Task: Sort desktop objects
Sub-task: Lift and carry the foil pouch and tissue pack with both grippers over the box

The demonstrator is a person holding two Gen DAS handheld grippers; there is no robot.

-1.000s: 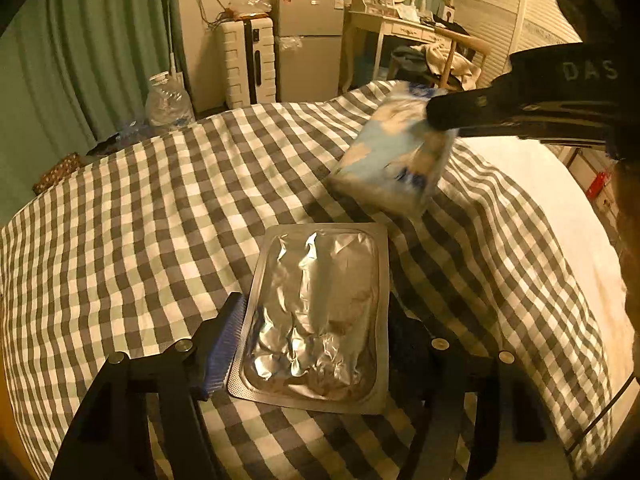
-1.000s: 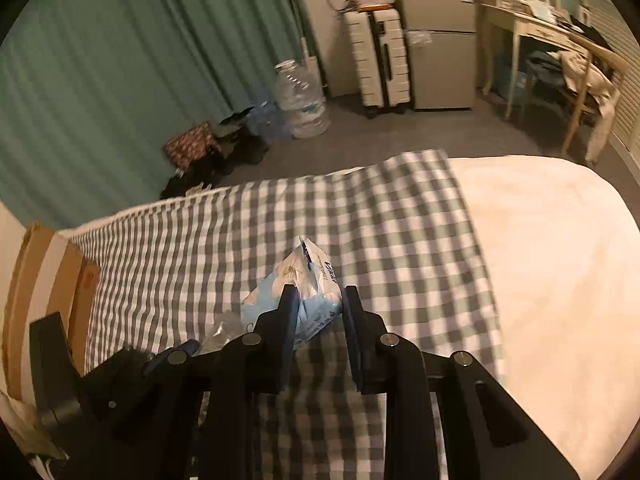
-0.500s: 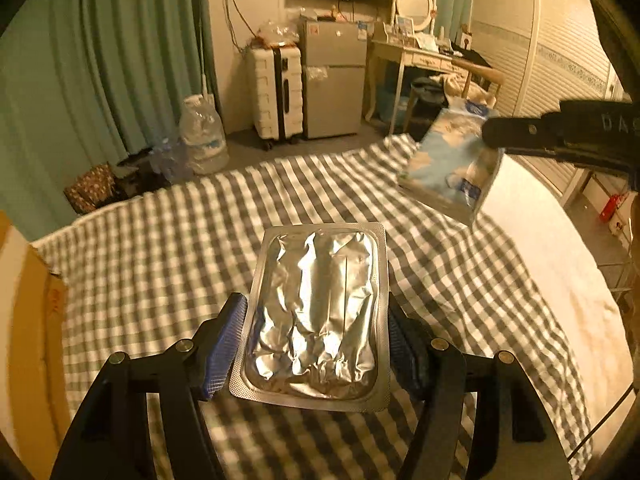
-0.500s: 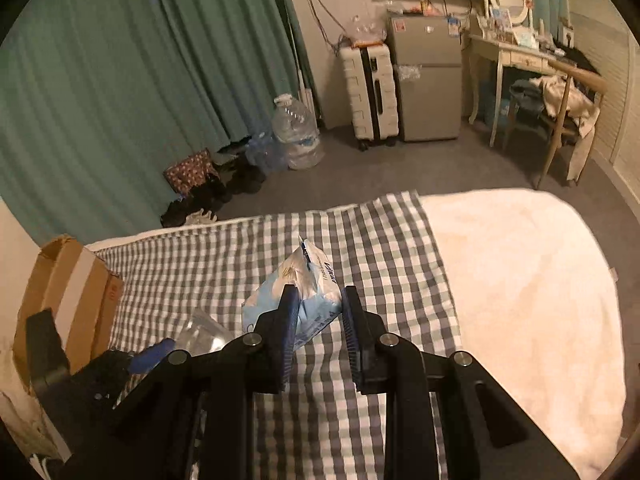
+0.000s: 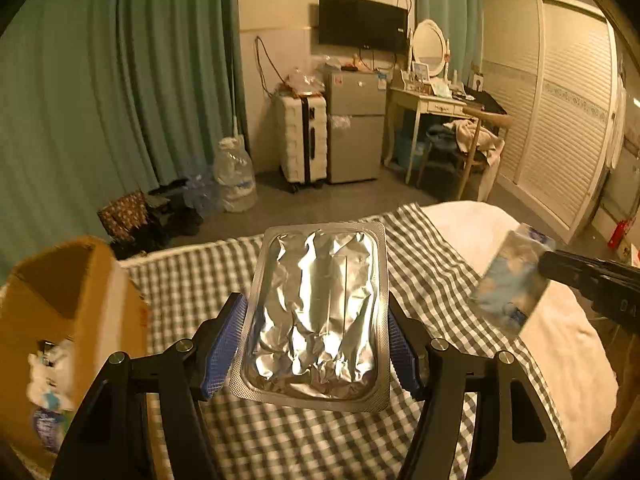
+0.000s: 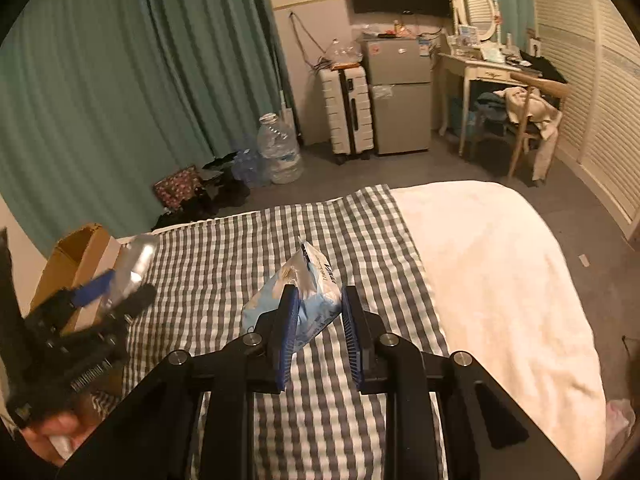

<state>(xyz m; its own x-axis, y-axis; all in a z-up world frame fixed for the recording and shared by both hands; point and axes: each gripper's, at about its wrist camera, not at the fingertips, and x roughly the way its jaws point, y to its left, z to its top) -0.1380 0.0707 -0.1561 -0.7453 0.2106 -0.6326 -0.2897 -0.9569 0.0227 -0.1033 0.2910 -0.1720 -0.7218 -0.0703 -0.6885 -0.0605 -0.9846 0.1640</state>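
My left gripper (image 5: pixel 316 344) is shut on a silver foil blister pack (image 5: pixel 320 312) and holds it flat above the checked bed cover (image 5: pixel 192 280). My right gripper (image 6: pixel 318 308) is shut on a light blue tissue packet (image 6: pixel 304 288), held in the air over the cover. The packet also shows at the right of the left wrist view (image 5: pixel 512 284). The left gripper with the foil pack shows at the left of the right wrist view (image 6: pixel 108 292). An open cardboard box (image 5: pixel 68 304) stands at the left, with small items inside.
The checked cover (image 6: pixel 240 248) lies over a white bed (image 6: pixel 500 272). Beyond the bed are green curtains (image 5: pixel 120 100), a water jug (image 5: pixel 236 180), a white suitcase (image 5: pixel 302 136), a small fridge (image 5: pixel 354 124) and a dressing table with a chair (image 5: pixel 440 120).
Both grippers have lifted with their loads and tilted up, showing more of the room. The left gripper has swung left, bringing the cardboard box into view. The tissue packet now sits lower right.
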